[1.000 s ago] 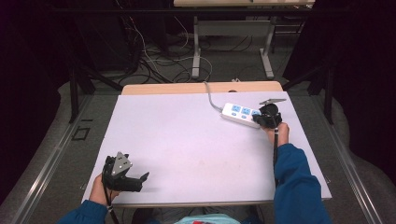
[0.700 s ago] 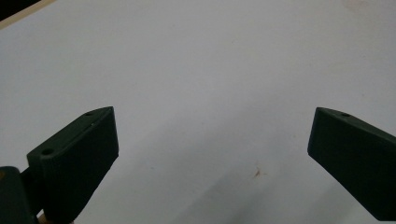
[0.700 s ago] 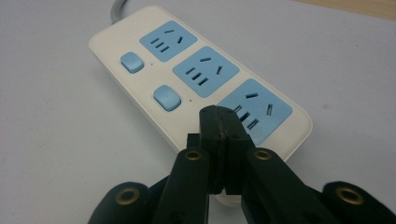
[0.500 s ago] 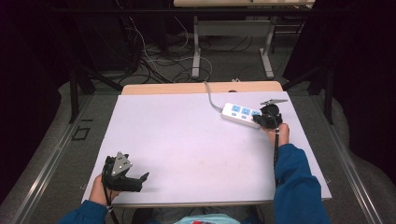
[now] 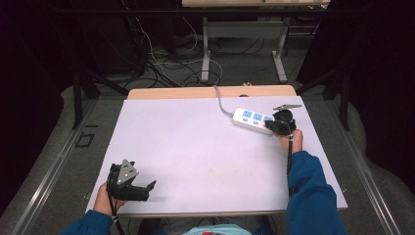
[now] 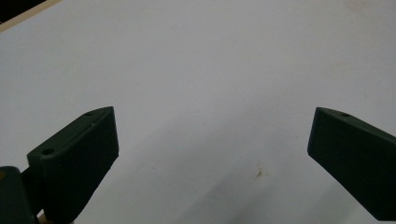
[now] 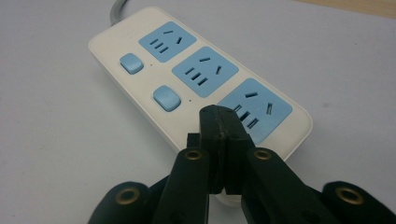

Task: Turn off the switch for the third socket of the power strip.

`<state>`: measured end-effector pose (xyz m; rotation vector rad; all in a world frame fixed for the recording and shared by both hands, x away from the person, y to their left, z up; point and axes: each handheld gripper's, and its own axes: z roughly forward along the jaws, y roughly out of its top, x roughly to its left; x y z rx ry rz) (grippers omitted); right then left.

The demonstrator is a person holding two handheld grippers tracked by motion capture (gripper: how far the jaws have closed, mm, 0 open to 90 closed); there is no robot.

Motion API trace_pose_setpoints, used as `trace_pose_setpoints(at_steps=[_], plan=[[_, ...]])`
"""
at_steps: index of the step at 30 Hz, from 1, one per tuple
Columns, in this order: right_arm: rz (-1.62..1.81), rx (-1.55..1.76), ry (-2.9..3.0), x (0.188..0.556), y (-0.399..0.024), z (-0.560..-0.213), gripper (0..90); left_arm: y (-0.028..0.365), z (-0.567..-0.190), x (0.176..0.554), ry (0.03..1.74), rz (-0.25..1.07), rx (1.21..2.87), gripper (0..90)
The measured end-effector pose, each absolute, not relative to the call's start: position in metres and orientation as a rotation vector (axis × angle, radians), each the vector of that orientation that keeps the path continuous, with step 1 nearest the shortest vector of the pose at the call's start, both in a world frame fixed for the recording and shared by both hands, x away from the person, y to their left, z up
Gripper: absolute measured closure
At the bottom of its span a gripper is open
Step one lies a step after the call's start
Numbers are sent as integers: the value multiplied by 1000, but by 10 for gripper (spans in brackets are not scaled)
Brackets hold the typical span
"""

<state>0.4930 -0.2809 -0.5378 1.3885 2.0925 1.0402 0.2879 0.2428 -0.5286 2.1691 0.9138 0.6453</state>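
A white power strip (image 5: 249, 119) with three blue sockets lies at the far right of the table, its grey cord (image 5: 222, 105) running off the far edge. My right gripper (image 5: 271, 127) is shut with nothing between its jaws. Its joined tips (image 7: 219, 116) rest on the power strip (image 7: 201, 79) beside the end socket (image 7: 254, 108), in line with two blue switches (image 7: 166, 97). Whatever lies under the tips is hidden. My left gripper (image 5: 149, 186) rests at the near left of the table, open and holding nothing, with bare table between its jaws (image 6: 210, 126).
A white mat (image 5: 195, 152) covers the table, leaving a wooden strip along the far edge (image 5: 210, 92). Beyond it stand another table's legs (image 5: 205, 54) amid loose floor cables (image 5: 161, 63). Metal rails run along both sides of the table.
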Motion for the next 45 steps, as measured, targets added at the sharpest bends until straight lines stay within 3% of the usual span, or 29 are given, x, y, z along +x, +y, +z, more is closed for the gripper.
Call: trace_pose_setpoints(at_steps=[45], plan=[[1018,1395,2087,492,-278,-538,900,243,-528,288,915,649,2171,20]])
